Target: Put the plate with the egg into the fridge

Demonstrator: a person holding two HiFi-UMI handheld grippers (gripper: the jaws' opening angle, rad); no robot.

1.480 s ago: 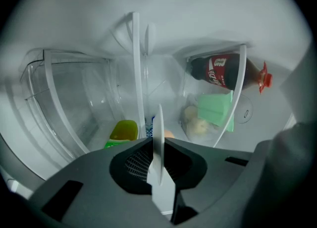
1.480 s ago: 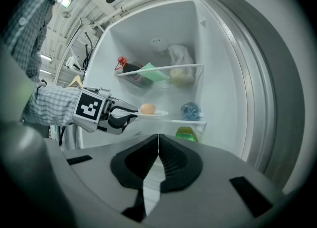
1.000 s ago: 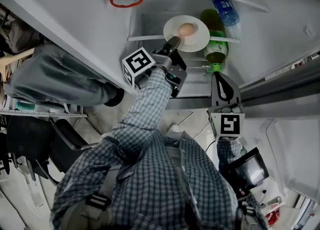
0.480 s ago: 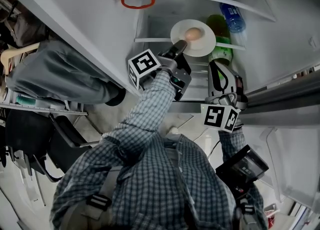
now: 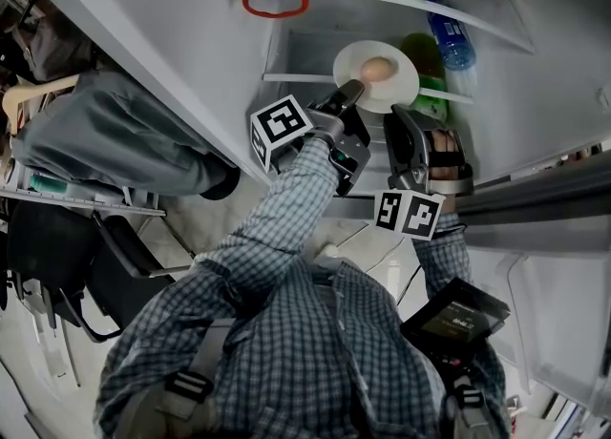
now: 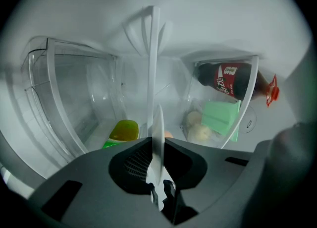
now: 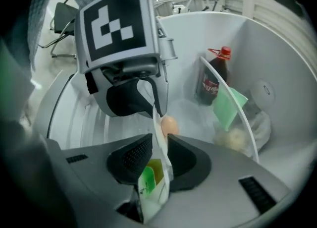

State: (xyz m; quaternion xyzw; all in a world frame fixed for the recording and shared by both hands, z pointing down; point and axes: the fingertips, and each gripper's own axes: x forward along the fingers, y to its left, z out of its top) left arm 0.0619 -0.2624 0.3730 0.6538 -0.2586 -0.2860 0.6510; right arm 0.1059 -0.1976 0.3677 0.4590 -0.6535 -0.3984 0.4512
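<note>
The right gripper [image 5: 403, 117] has rolled and come up to the plate [image 5: 398, 86], its narrow jaws astride the rim, not pressing yet. The left gripper [image 5: 348, 95] clamps the rim just beside it, with the egg [image 5: 378, 70] just ahead of both

The left arm [image 5: 286, 189], in a checked sleeve, stretches toward the far side. It holds the left gripper [image 5: 350, 94] level, jaws pinched on the near rim of the plate [image 5: 403, 84]. The right arm [image 5: 445, 248] reaches out alongside it on the right. The right gripper [image 5: 396, 114] tips slightly downward, its jaws close on either side of that same rim. Whether they press on it cannot be told.
</note>
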